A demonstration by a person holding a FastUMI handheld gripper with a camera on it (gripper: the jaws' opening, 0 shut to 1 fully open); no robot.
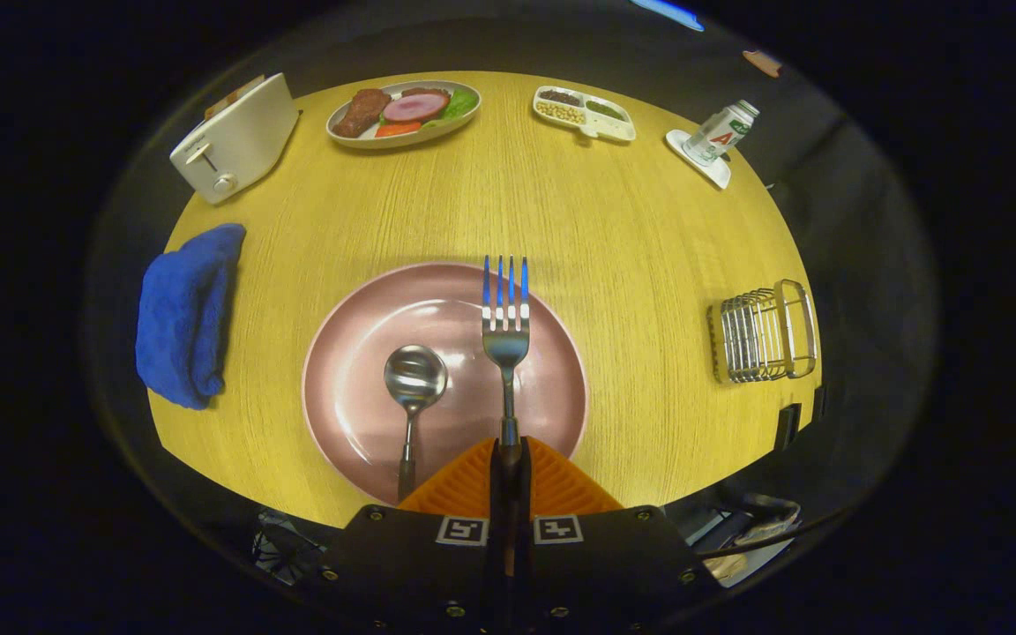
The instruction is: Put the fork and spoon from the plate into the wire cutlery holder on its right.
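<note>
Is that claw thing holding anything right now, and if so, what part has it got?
Yes. The gripper is shut on the shiny metal fork, pinching the handle end; the tines point away over the round pink plate.

Polished metal on a glossy plate, over matt wood grain.
The fork [506, 331] and spoon [414, 381] are shiny mirror-like metal; the plate [340, 353] has a smooth glaze; the table [561, 212] shows fine wood grain; the towel [183, 313] is nubbly cloth; the holder [764, 333] is bright wire.
</note>
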